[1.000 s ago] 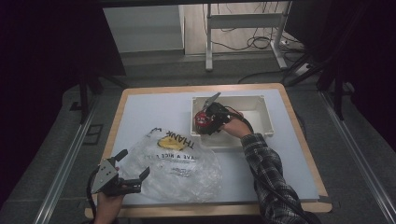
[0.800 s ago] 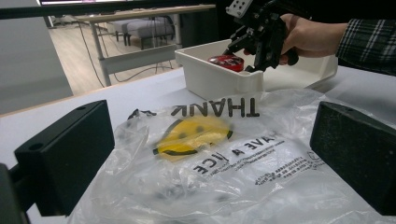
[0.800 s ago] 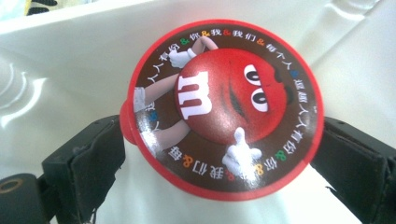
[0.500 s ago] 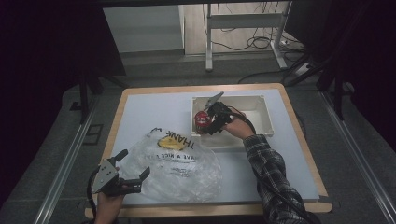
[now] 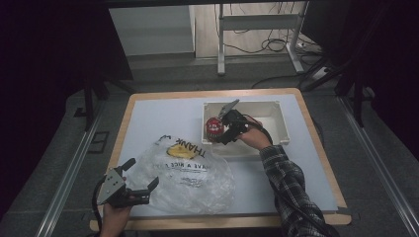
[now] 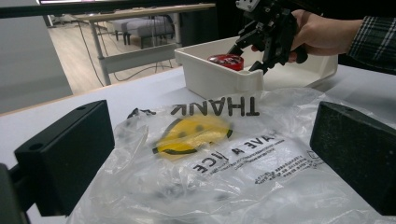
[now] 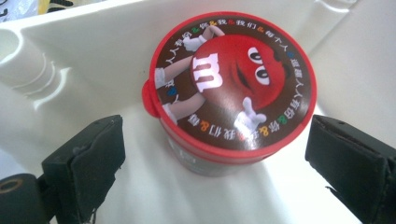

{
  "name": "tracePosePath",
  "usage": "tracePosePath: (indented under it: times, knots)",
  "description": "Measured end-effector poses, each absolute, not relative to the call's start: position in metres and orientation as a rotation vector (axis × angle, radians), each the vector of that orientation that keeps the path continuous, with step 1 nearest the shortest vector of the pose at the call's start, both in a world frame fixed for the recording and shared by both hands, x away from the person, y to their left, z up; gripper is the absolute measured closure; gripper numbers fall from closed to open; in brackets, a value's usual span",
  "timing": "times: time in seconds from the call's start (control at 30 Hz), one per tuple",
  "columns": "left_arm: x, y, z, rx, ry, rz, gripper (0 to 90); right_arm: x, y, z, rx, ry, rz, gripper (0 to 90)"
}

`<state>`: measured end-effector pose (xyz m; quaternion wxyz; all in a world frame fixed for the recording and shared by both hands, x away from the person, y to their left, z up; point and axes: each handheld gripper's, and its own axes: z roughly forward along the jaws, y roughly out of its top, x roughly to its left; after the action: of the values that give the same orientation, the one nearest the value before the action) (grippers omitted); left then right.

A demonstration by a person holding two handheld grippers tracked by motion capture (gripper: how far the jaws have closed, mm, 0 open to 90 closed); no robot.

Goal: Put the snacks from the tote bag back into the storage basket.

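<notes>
On the bench (image 5: pixel 163 116) we see the plastic bag (image 5: pixel 185 173) lying flat between our left tongs (image 5: pixel 141 185), which gape wide and grip nothing. In the white tray (image 5: pixel 276 123), our right tongs (image 5: pixel 220 134) stand wide, pads clear either side of the red-lidded tub (image 7: pixel 231 88), which stands upright, lid up.

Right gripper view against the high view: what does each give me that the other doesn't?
Right gripper view alone: the printed lid of the red-lidded tub, a red cartoon candy figure ringed with small characters, and the right gripper standing open with a gap between each pad and the tub.

High view alone: the wooden-edged table, the clear plastic bag with its yellow smiley, and the left gripper at the bag's near left edge.

Both: the tub standing inside the white bin, with the right gripper at it.
</notes>
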<state>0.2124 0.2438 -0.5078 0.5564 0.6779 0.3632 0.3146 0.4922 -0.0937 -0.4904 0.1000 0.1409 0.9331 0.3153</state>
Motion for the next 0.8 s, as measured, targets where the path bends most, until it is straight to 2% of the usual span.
tracePosePath:
  times: [0.8]
  knots:
    - [0.213,0.243,-0.508,1.608,0.854,0.743,0.0,0.475,-0.109,-0.49,0.451,2.736,0.993,5.4]
